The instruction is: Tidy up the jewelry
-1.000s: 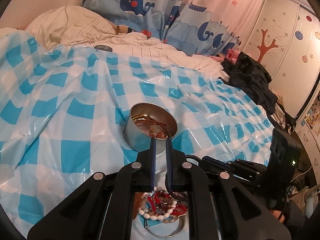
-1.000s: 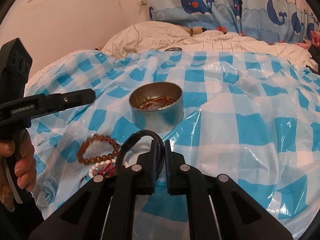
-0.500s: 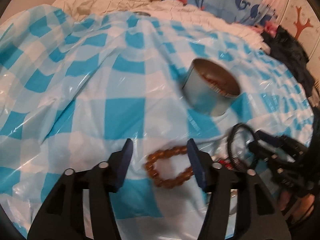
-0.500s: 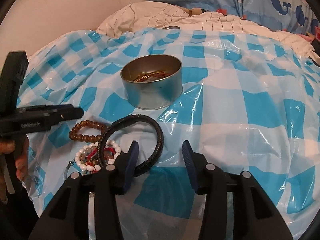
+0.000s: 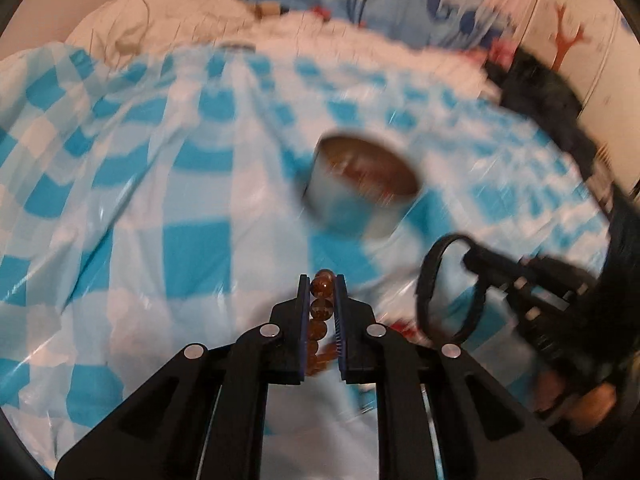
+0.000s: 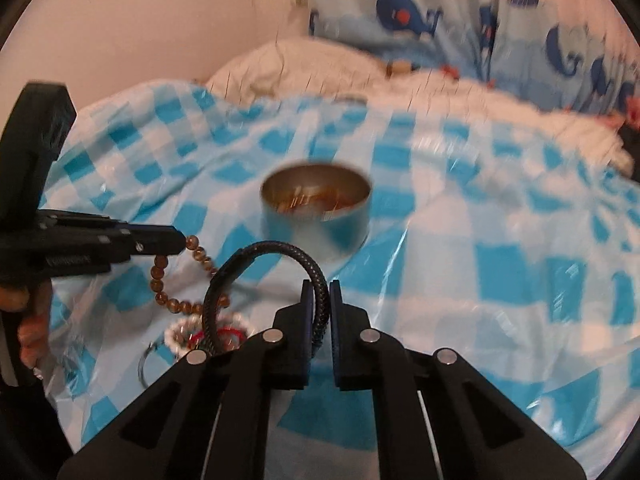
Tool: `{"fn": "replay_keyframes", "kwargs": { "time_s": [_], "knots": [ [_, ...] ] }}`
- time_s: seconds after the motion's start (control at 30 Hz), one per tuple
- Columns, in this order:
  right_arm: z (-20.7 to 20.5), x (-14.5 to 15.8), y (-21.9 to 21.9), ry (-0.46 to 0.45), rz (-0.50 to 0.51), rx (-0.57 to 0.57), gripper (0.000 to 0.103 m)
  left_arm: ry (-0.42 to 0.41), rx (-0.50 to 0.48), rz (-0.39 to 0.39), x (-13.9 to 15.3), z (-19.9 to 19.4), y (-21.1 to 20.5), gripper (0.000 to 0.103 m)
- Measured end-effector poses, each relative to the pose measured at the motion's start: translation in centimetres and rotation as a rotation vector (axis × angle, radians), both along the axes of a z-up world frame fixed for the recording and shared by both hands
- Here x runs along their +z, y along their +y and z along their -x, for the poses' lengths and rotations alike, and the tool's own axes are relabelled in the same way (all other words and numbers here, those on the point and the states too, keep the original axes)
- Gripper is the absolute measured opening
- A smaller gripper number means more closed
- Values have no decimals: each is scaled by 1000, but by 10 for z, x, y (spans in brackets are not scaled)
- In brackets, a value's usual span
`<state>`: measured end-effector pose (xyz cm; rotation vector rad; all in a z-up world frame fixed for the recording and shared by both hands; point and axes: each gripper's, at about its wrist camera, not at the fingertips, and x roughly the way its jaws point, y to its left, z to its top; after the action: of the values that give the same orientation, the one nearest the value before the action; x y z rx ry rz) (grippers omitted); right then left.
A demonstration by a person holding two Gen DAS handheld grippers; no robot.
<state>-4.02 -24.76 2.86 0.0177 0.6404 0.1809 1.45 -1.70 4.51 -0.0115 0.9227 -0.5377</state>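
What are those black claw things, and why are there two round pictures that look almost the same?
They are pincers that a person holds, one in each hand. Each carries a small camera looking out along its two fingers, so you get one round picture per hand.

One picture comes from the left gripper. It is pinching a brown bead bracelet. The other comes from the right gripper, which is pinching a black braided bracelet.

Everything sits on a blue and white checked plastic sheet spread over a bed. In the middle stands a round metal tin with some jewelry already inside. Near the sheet's edge lies a small pile of other bracelets, white beads and red among them. The pictures are blurry.
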Motion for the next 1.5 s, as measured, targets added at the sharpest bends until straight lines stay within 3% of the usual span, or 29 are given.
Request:
{"fn": "replay_keyframes", "kwargs": {
  "time_s": [0.17,0.37,0.77,0.87,0.97,1.03,1.33,1.4,1.5],
  "knots": [
    [4,24,-3,-127,32,-26,9,-79,-16,132,30,-4,-13,10],
    [-10,32,-17,-154,20,-59,9,-146,-32,232,54,-13,-38,10],
    [-44,33,-34,-155,-11,-108,9,-111,35,350,36,-49,-60,10],
    [-51,33,-31,-154,-1,-102,9,-87,70,343,26,-61,-60,10],
    [-65,31,-24,-150,19,-93,9,38,110,293,2,-80,-57,10],
    [-75,28,-19,-143,32,-86,9,72,144,281,-6,-84,-52,10],
    [-104,15,2,-92,72,-61,10,31,171,216,11,-65,-25,16],
    [-109,7,5,-59,82,-64,40,26,173,203,13,-60,-18,20],
    [-102,10,1,-73,67,-74,43,26,180,193,14,-52,-4,29]
  ]
}}
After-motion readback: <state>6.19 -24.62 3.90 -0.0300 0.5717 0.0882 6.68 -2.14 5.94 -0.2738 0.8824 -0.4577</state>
